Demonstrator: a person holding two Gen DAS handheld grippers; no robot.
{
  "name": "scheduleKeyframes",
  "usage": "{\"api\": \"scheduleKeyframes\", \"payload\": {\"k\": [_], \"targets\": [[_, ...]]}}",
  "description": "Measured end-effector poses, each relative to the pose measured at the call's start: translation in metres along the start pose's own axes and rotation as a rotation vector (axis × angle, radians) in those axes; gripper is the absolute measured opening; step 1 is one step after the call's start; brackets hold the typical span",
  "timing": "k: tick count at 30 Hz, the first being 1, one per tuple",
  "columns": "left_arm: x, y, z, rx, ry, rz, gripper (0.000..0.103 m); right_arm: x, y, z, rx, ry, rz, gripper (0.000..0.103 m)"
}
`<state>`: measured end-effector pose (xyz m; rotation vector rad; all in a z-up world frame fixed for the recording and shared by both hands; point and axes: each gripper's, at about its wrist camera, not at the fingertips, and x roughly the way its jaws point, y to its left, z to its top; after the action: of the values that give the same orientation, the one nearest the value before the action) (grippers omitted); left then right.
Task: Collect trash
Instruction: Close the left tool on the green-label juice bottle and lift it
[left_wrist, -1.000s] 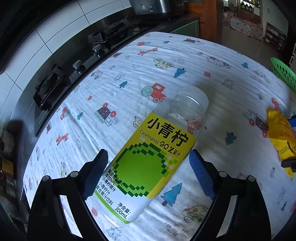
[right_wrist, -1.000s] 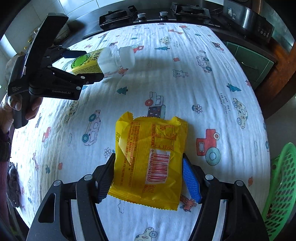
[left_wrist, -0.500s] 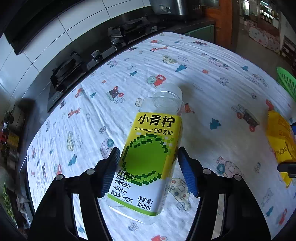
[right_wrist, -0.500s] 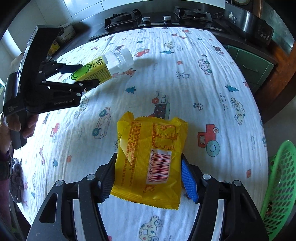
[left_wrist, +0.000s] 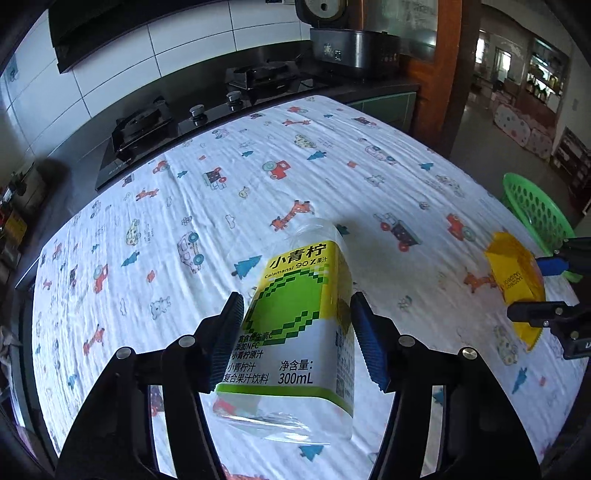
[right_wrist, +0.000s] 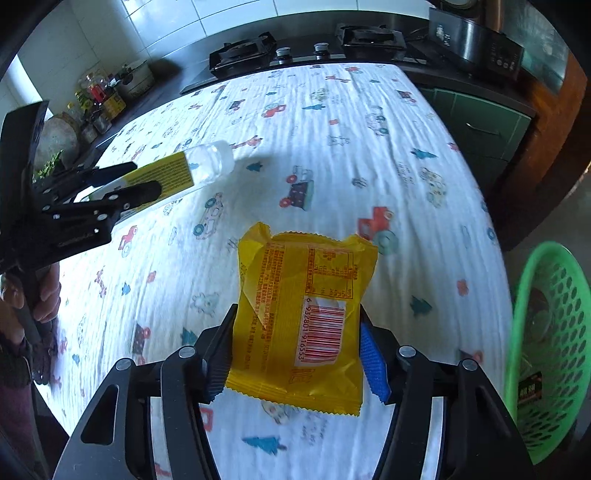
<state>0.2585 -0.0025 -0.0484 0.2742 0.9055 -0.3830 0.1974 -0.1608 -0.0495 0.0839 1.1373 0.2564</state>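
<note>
Both pieces are up off the cloth — left gripper (left_wrist: 295, 332) has just closed on the juice bottle (left_wrist: 295, 317), right gripper (right_wrist: 295, 354) clamps the yellow snack wrapper (right_wrist: 301, 317); the green basket (right_wrist: 554, 332), lower right, awaits both.

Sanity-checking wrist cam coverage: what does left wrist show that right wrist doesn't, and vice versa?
Left wrist only: the bottle's green-and-yellow front label between the left gripper pads, and a room through the doorway.

Right wrist only: the yellow packet's barcode in the right gripper, a hand holding the left gripper, jars on the counter, items inside the green basket.

Both: bottle, yellow packet, basket, printed tablecloth, stove, cooker.
</note>
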Motion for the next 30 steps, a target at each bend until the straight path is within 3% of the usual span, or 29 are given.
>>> {"api": "scheduleKeyframes", "payload": {"k": [6,7,8,9,13,16,17,18,19,25,30], "targets": [[-0.02,-0.023,-0.006,0.028,-0.028,-0.015,0.055,-0.031,-0.026,-0.017,0.034,-0.041,-0.016,0.057],[-0.021,-0.026,-0.007,0.033,-0.029,-0.021,0.043,-0.036,-0.031,-0.019,0.04,-0.048,-0.018,0.057],[-0.021,-0.029,-0.007,0.036,-0.023,-0.033,0.009,-0.041,-0.036,-0.023,0.048,-0.055,-0.024,0.057],[-0.018,-0.03,-0.008,0.019,0.004,-0.054,0.0,-0.045,-0.041,-0.025,0.054,-0.06,-0.029,0.057],[-0.01,-0.034,-0.014,0.021,0.048,-0.049,0.0,-0.055,-0.057,-0.035,0.074,-0.065,-0.042,0.057],[-0.006,-0.03,-0.018,-0.014,0.064,-0.057,0.009,-0.057,-0.064,-0.039,0.082,-0.066,-0.044,0.057],[-0.006,-0.026,-0.017,-0.036,0.068,-0.071,0.032,-0.057,-0.067,-0.041,0.088,-0.066,-0.041,0.057],[-0.006,-0.023,-0.018,-0.056,0.072,-0.075,0.046,-0.057,-0.069,-0.041,0.091,-0.065,-0.04,0.057],[-0.005,-0.021,-0.017,-0.077,0.074,-0.064,0.069,-0.056,-0.071,-0.041,0.093,-0.064,-0.042,0.057],[0.008,-0.021,-0.017,-0.158,0.136,-0.073,0.075,-0.057,-0.073,-0.04,0.091,-0.073,-0.034,0.057],[0.023,-0.037,-0.012,-0.155,0.178,-0.038,0.08,-0.059,-0.076,-0.042,0.094,-0.079,-0.021,0.057]]}}
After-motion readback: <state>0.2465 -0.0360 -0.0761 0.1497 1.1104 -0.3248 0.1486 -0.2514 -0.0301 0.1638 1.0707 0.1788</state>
